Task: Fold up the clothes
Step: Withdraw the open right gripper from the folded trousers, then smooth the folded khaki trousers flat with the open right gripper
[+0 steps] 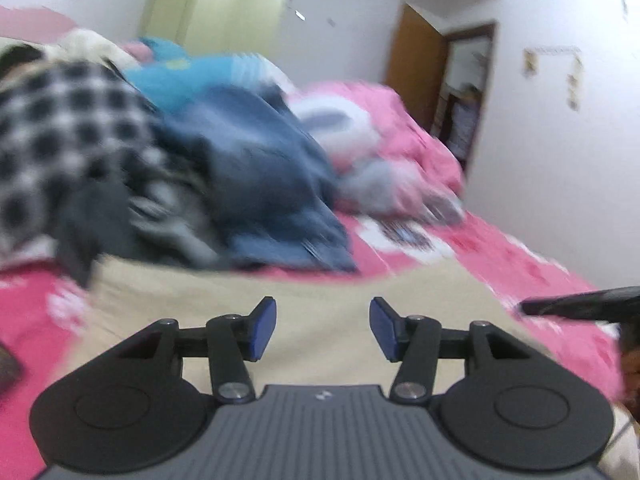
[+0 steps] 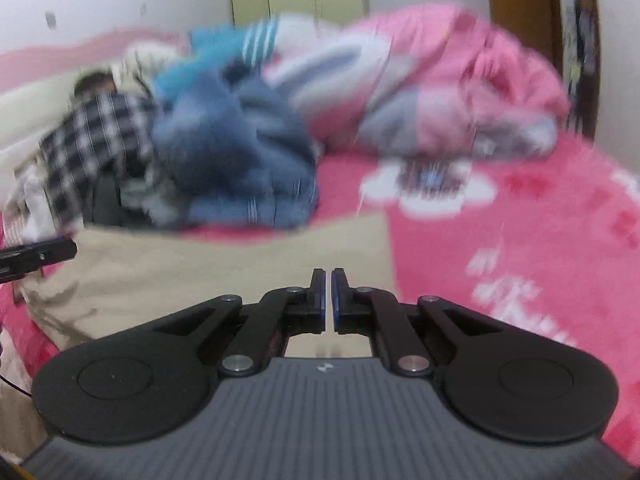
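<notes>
A pink bedsheet (image 2: 520, 240) with white flowers covers the bed. A bunched pink quilt (image 2: 460, 80) lies on it. Behind stand a pale green wardrobe (image 1: 224, 12) and a brown door (image 1: 416, 64).

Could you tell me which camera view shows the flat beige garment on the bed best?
The right wrist view: the flat beige garment shows its far edge and right-hand edge there. The left wrist view shows only its middle, blurred.

My right gripper (image 2: 328, 298), jaws closed and empty, hovers over a beige cloth (image 2: 200, 272) on the pink bedspread (image 2: 520, 240).
</notes>
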`<state>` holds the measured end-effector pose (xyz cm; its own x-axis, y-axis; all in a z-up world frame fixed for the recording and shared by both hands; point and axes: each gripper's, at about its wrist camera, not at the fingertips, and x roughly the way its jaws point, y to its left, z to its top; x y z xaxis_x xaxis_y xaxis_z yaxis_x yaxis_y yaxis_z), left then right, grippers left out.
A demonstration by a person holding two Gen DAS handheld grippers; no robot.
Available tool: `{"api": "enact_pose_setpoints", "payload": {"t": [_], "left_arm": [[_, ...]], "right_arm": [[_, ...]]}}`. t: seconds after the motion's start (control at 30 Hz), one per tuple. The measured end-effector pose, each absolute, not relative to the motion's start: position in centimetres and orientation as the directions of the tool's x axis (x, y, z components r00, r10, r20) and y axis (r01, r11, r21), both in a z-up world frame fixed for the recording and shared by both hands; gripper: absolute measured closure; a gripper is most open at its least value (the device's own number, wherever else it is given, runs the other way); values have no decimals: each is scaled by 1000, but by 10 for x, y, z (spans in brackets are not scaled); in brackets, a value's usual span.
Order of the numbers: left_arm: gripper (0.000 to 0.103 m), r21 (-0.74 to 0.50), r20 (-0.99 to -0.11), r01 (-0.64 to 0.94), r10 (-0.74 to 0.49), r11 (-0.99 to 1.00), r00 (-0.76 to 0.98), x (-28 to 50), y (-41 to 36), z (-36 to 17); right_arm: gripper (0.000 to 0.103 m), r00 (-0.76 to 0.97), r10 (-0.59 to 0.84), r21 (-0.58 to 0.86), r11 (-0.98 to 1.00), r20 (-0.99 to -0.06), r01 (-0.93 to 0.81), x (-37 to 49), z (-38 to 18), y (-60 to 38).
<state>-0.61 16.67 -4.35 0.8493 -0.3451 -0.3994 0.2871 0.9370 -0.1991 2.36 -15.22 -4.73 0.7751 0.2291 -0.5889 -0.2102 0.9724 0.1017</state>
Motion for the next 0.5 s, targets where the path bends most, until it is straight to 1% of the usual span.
{"api": "enact_pose_setpoints", "payload": {"t": [0.03, 0.1, 0.13, 0.17, 0.23, 0.3, 0.4, 0.47, 0.5], "left_arm": [[50, -207, -426, 294, -357, 933, 832, -4, 163, -52], [51, -223, -477, 308, -379, 925, 793, 0, 154, -69], [51, -229, -495, 313, -387, 922, 778, 2, 151, -76], [51, -227, -493, 315, -388, 921, 779, 1, 152, -78], [51, -222, -490, 321, -390, 921, 780, -1, 153, -82], [51, -219, -486, 323, -390, 921, 782, -1, 154, -85], [51, -204, -479, 322, -381, 925, 791, -3, 153, -87], [51, -186, -473, 318, -368, 930, 800, -7, 151, -87], [51, -183, -468, 318, -367, 930, 804, -8, 150, -86]], "right_arm": [[100, 730, 213, 95, 975, -649, -199, 28, -64, -149], [100, 723, 229, 99, 971, -652, -218, 15, -85, -152], [100, 712, 232, 101, 970, -662, -222, 14, -83, -153], [100, 699, 232, 117, 971, -677, -209, 17, -76, -156], [99, 697, 247, 157, 969, -673, -191, 30, -54, -160], [99, 719, 272, 153, 962, -640, -228, 51, -35, -155], [99, 719, 302, 116, 948, -626, -297, 94, -22, -133], [99, 683, 317, 122, 940, -659, -318, 128, -32, -122], [100, 648, 286, 93, 944, -706, -315, 146, -47, -119]]}}
